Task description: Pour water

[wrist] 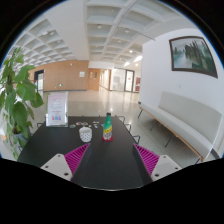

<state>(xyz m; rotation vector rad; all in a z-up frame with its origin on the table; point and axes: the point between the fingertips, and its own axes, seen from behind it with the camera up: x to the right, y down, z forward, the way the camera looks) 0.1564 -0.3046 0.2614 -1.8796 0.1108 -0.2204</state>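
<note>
A green bottle (108,127) with a red cap stands upright on the far part of a dark table (95,160). A small white cup (85,134) stands just left of it, a little nearer to me. My gripper (110,158) is open and empty, well short of both. Its magenta pads (75,156) show at either side of the table's middle, wide apart, with the second pad to the right (147,158).
A white sign stand (57,109) sits at the table's far left. A leafy plant (16,95) is to the left. A white sofa (186,122) runs along the right wall under a framed picture (191,55). A long hall opens beyond.
</note>
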